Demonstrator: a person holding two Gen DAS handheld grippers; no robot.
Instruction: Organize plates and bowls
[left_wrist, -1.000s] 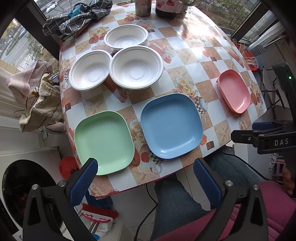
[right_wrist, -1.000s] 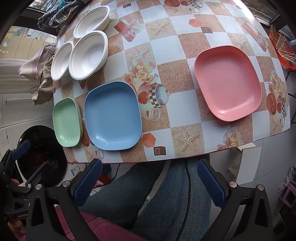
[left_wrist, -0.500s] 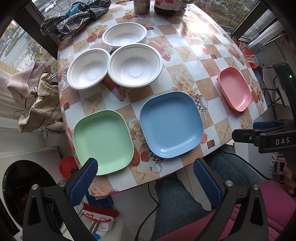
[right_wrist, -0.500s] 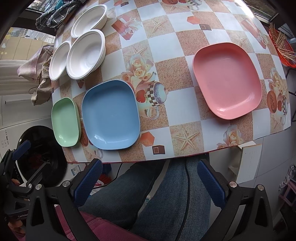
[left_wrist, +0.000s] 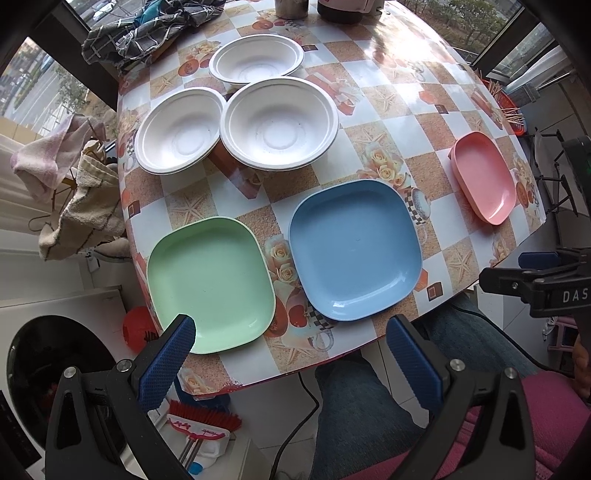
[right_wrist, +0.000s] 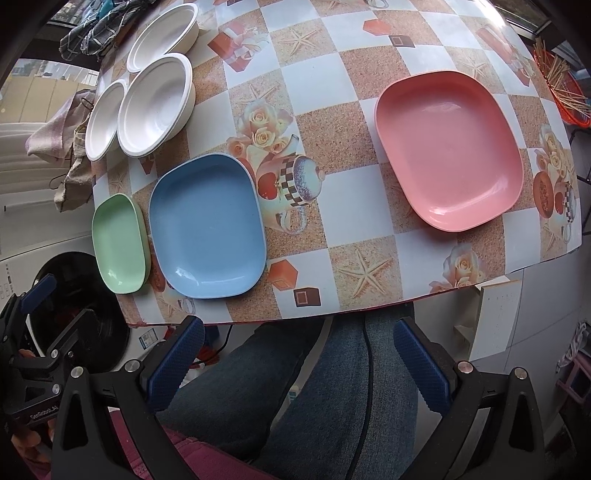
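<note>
Both grippers are drifting slightly lower and closer to the table (left_wrist: 373, 92) than a second ago, so the dishes are sliding up and looming larger in each view. Sitting on the checked cloth, biggest first: the blue plate (left_wrist: 354, 249) is lying flat near the front edge, square with rounded corners, glossy. Just beside it, apart by a narrow strip of cloth, the green plate (left_wrist: 210, 284) is resting at the left front corner. The pink plate (right_wrist: 448, 149) is sitting well apart on the right side. Behind them three white bowls (left_wrist: 279, 123) are clustering, rims touching or nearly so. The left gripper (left_wrist: 291, 354) is hanging wide open, empty, its left fingertip overlapping the green plate's near edge in view. The right gripper (right_wrist: 297, 356) is gaping wide too, holding nothing, hovering off the table's edge.
</note>
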